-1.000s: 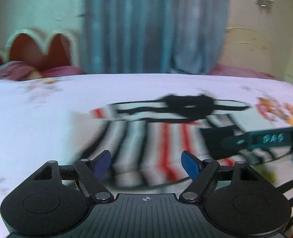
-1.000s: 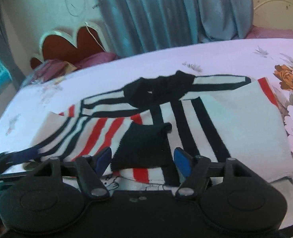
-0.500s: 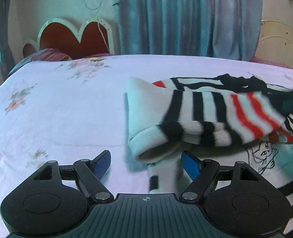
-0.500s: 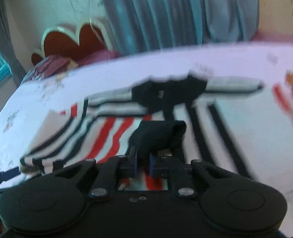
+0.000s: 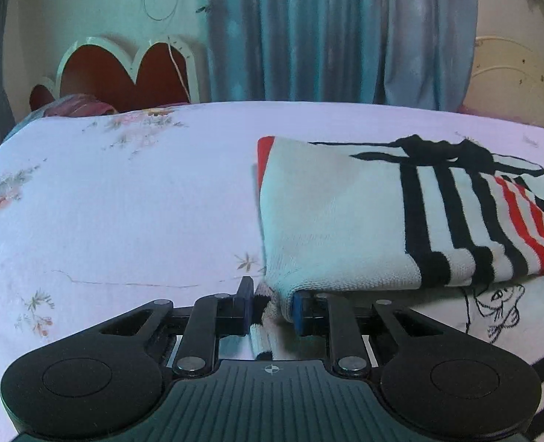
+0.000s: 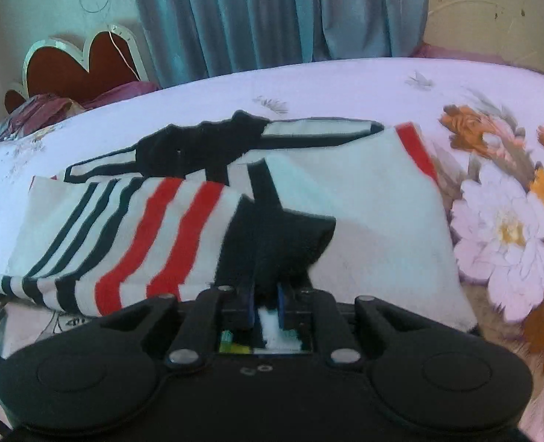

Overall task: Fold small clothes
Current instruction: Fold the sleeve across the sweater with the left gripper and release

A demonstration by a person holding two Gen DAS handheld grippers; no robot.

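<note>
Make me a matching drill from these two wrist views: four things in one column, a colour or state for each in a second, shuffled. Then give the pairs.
Things
1. left gripper
2. right gripper
3. curtain
4. headboard

Colour or state
A. blue-grey, hanging in folds behind the bed
B. shut on a white edge of the striped sweater
C. red-brown with a scalloped white rim
D. shut on a black part of the striped sweater

Pairs: 1-B, 2-D, 3-A, 4-C

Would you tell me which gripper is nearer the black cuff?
Right. The right gripper is shut on the black cuff; the left gripper pinches the sweater's white edge, apart from it.
</note>
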